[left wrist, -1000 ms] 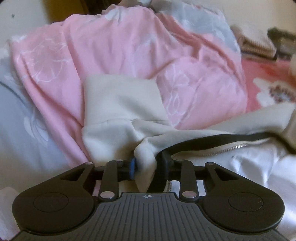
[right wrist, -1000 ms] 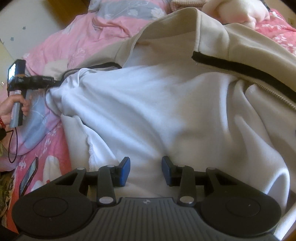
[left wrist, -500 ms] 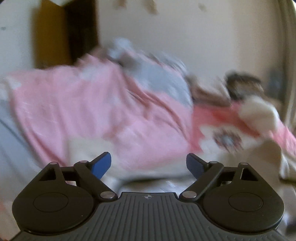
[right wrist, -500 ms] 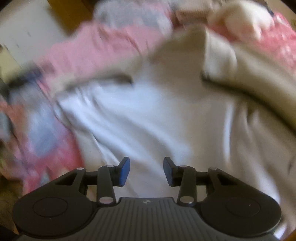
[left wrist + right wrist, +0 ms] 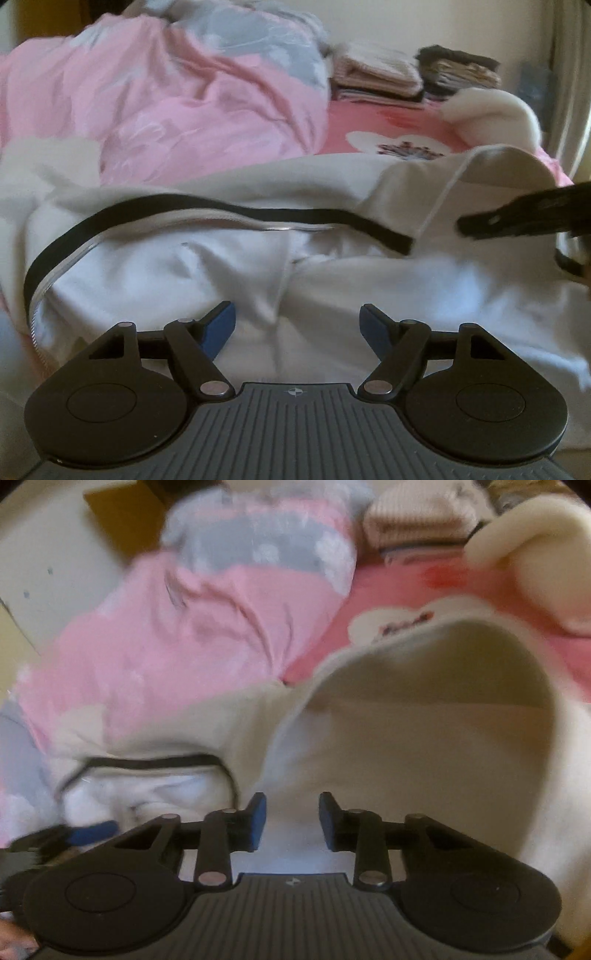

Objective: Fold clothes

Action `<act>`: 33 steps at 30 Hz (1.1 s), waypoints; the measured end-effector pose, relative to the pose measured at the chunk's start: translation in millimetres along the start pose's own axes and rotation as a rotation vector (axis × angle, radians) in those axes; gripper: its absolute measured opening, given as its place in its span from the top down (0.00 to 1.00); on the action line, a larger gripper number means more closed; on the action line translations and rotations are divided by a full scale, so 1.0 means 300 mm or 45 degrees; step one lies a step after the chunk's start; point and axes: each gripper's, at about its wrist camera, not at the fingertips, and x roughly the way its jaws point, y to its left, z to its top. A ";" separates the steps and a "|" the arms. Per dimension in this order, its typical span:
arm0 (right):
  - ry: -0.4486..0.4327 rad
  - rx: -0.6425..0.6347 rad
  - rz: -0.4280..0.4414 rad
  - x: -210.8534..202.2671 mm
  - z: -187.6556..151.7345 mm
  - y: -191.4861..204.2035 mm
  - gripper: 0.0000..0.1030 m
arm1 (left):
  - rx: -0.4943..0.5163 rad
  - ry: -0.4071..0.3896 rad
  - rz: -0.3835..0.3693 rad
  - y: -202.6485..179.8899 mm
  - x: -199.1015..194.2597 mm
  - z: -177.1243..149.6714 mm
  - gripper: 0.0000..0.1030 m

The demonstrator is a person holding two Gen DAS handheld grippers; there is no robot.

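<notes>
A cream zip jacket (image 5: 229,184) lies spread on the bed with its white lining (image 5: 369,280) up and a black zip band (image 5: 184,206) across it. My left gripper (image 5: 297,325) hovers low over the lining. Its jaws stand wide and are closing, with only loose folds below them. The dark tip of my right gripper (image 5: 517,218) reaches in from the right by the hood. In the blurred right wrist view, my right gripper (image 5: 291,819) points at the hood (image 5: 424,709). Its jaws are narrow and closing, with white lining in the gap and no visible pinch. A blue pad of the left gripper (image 5: 92,832) shows at the lower left.
A bunched pink and grey floral duvet (image 5: 166,92) lies behind the jacket. Folded clothes (image 5: 376,70) are stacked at the back beside a darker pile (image 5: 458,70). A white plush thing (image 5: 491,114) sits at the right on the pink floral sheet (image 5: 388,129).
My left gripper has let go of the jacket's zip edge, opened and swung right over the lining. My right gripper has moved up towards the hood, and its jaws have narrowed.
</notes>
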 end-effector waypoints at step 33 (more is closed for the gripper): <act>-0.430 0.459 0.112 -0.992 -0.161 -0.232 0.66 | -0.117 -0.084 -0.009 0.000 -0.028 -0.004 0.21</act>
